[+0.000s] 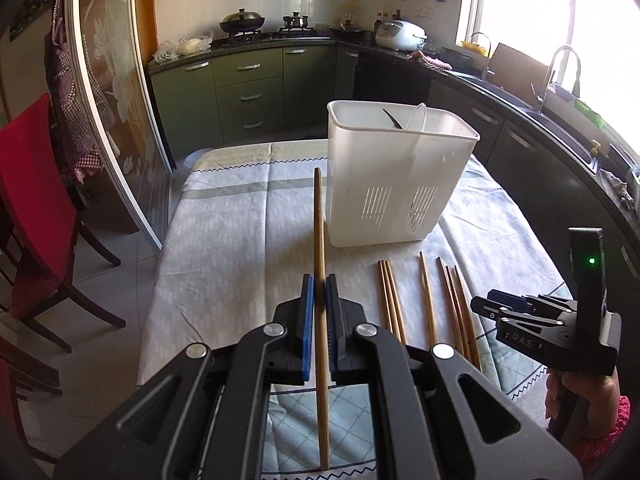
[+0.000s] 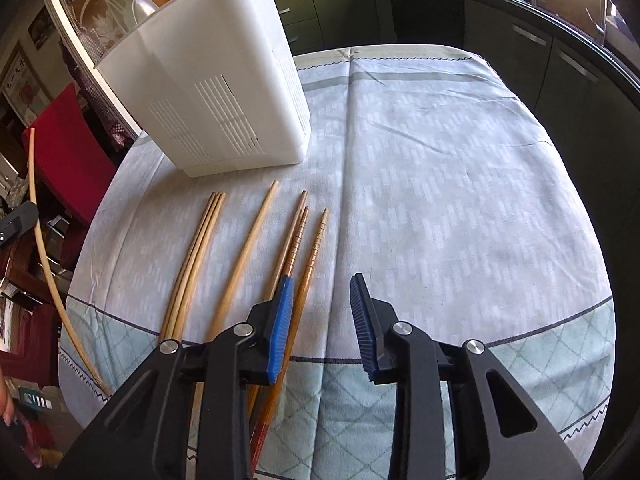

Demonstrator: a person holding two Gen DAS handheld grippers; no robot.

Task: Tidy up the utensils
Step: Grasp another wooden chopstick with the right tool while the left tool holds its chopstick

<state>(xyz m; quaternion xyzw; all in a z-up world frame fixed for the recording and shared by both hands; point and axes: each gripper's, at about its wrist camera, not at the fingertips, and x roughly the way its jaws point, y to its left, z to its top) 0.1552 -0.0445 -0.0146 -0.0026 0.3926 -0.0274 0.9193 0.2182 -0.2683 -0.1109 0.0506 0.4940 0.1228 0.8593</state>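
Note:
My left gripper (image 1: 319, 285) is shut on a single wooden chopstick (image 1: 319, 240) that points forward toward the left side of the white slotted utensil holder (image 1: 396, 176). The held chopstick also shows at the left edge of the right wrist view (image 2: 44, 248). Several wooden chopsticks (image 1: 424, 300) lie side by side on the tablecloth in front of the holder; they show in the right wrist view too (image 2: 256, 248). My right gripper (image 2: 322, 308) is open and empty, low over the near ends of the rightmost chopsticks. The holder (image 2: 208, 80) stands just beyond them and has a dark utensil inside.
The table carries a pale patterned cloth (image 2: 440, 160). A red chair (image 1: 36, 208) stands at the left. Dark green kitchen cabinets (image 1: 248, 92) and a counter with sink (image 1: 560, 92) run around the back and right. My right gripper also appears in the left wrist view (image 1: 520, 312).

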